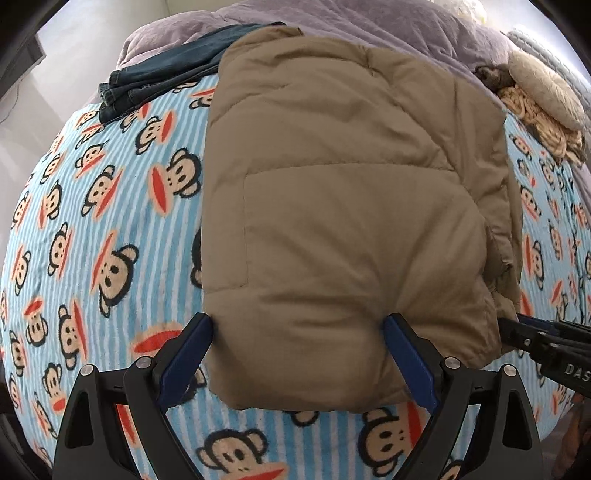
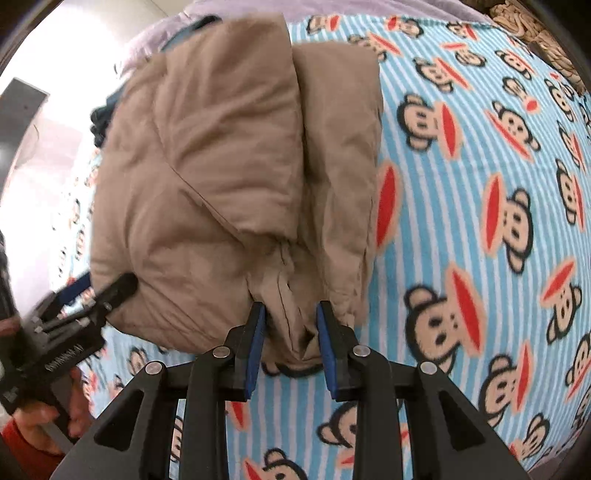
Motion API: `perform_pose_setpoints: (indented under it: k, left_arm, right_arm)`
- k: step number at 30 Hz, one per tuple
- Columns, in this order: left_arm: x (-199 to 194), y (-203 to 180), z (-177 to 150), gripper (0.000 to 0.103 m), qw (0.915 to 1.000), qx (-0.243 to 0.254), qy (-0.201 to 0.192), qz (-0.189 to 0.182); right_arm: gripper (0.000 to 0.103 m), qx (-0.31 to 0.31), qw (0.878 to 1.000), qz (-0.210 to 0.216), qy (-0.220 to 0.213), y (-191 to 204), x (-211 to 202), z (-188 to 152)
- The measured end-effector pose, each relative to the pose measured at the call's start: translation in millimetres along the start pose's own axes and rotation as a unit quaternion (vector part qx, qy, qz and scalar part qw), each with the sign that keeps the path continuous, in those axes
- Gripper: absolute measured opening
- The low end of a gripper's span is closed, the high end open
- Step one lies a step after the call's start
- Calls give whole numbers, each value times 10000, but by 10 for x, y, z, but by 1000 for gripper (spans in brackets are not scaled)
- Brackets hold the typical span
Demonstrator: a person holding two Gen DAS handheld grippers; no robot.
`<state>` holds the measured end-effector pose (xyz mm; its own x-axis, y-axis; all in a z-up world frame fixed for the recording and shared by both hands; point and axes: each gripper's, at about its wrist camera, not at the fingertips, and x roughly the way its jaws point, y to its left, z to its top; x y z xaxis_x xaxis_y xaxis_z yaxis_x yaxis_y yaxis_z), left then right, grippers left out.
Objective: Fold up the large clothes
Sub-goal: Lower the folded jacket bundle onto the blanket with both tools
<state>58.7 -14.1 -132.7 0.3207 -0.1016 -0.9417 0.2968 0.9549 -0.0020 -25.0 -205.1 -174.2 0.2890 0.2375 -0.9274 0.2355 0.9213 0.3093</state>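
Note:
A tan padded jacket [image 1: 343, 206] lies folded into a thick bundle on the monkey-print blanket [image 1: 92, 221]. My left gripper [image 1: 299, 332] is wide open, and the jacket's near edge bulges between its blue pads. My right gripper [image 2: 290, 325] is shut on a bunched fold at the jacket's [image 2: 221, 166] near right edge. The right gripper also shows at the right edge of the left wrist view [image 1: 546, 343], and the left gripper shows at the left of the right wrist view [image 2: 92, 302].
Folded dark jeans [image 1: 162, 77] lie behind the jacket on the left. A purple quilt [image 1: 369, 22] covers the far end of the bed. Beige knit and fluffy items [image 1: 543, 99] sit at the far right. The blanket [image 2: 480, 221] stretches right of the jacket.

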Motion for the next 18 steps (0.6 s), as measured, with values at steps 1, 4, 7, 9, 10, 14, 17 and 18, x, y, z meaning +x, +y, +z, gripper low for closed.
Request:
perform_pose_setpoints:
  k: [1,4,7,9,10,14,17,18]
  left_arm:
    - [-8,-5,-6,95,10000,5,15,2]
    - [-35,-12,7,95,10000,3,30,-4]
    - [-52,-12,8,95,10000,-26,63,-31]
    - [-62,-6,12,95,9999,-67,99,-59]
    - [-71,-2,14,95,9999,-92,109,-75]
    - [-109,-14,9,95,9999,-74,115,-83]
    - [-156,-35,-3,95,9999,-10,106,-92]
    - [-173,-38,-9,95,9999,6,103,-96]
  right_arm:
    - [31,31,10000,-29,22,-5,29,1]
    - [31,130,9999,-31,12,-18,26,21]
    - [33,60,10000,1,10,3,-16,35]
    - [35,62,10000,33,33,-14,-46,33]
    - [35,68,10000,41,37,18,-40,53]
    - [38,118,9999,85,3,-7,-137,77]
    - [42,105,9999,112,-33,-13,-230,62]
    - [43,93,9999,122,-52,-13,-269,60]
